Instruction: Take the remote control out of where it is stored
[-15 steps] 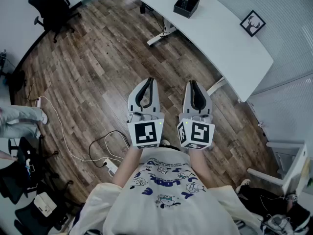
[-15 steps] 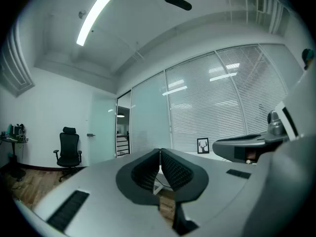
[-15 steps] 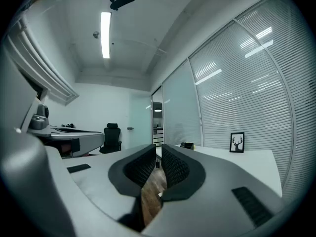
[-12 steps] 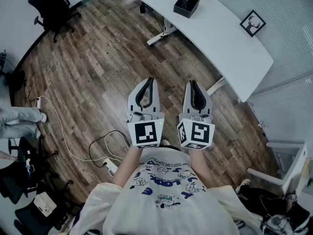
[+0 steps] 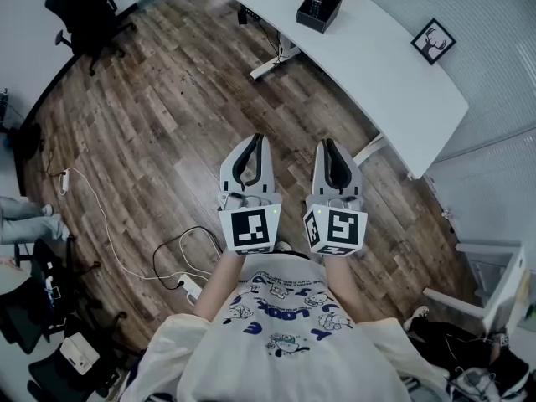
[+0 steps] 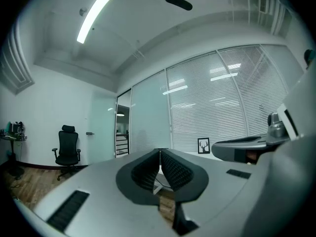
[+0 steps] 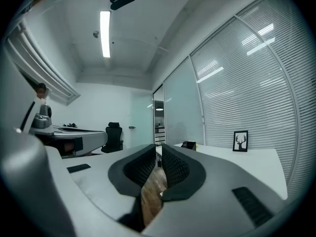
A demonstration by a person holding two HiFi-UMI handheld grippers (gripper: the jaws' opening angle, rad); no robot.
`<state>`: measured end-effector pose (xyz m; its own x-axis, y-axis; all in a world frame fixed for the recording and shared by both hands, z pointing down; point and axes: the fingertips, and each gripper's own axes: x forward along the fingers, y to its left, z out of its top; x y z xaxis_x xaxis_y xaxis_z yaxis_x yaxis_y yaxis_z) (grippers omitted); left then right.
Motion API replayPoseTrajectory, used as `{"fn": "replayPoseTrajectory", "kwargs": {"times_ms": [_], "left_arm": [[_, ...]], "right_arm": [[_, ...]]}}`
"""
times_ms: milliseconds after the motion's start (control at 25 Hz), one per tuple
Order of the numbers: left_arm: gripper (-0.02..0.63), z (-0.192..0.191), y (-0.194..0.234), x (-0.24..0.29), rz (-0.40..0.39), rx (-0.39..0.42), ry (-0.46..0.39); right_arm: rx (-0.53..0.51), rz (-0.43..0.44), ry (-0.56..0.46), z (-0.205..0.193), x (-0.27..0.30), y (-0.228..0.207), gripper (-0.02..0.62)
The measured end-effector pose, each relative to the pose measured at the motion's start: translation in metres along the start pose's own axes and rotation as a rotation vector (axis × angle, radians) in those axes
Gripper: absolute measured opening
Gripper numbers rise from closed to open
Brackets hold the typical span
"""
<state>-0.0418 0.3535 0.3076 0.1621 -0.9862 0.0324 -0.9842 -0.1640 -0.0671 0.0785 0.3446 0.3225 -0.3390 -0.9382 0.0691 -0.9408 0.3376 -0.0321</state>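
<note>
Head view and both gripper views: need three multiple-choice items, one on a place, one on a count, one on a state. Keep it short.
1. The black box sits: A on a shelf; B on the white desk; C in a drawer.
2. How many framed pictures stand on the desk? A one; B two; C three.
3. The right gripper is: A wide open; B shut on a remote; C shut, empty.

Answers:
1 B: the head view shows the box near the desk's far end.
2 A: a single deer picture stands there.
3 C: the right gripper view shows its pads together with nothing between them.
</note>
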Motion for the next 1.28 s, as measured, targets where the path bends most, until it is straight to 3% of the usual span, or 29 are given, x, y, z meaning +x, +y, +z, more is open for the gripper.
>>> {"fn": "replayPoseTrajectory", "kwargs": {"times_ms": [760, 1280], "left_arm": [[0.023, -0.009, 0.071, 0.074, -0.024, -0.003, 0.002], [0.023, -0.029, 0.078, 0.143, -0.024, -0.018, 0.038]], "right_arm": [[0.028, 0.007, 0.035, -0.008, 0.092, 0.031, 0.057], [0.030, 0.003, 0.072, -0.022, 0.156, 0.000, 0.057]]}}
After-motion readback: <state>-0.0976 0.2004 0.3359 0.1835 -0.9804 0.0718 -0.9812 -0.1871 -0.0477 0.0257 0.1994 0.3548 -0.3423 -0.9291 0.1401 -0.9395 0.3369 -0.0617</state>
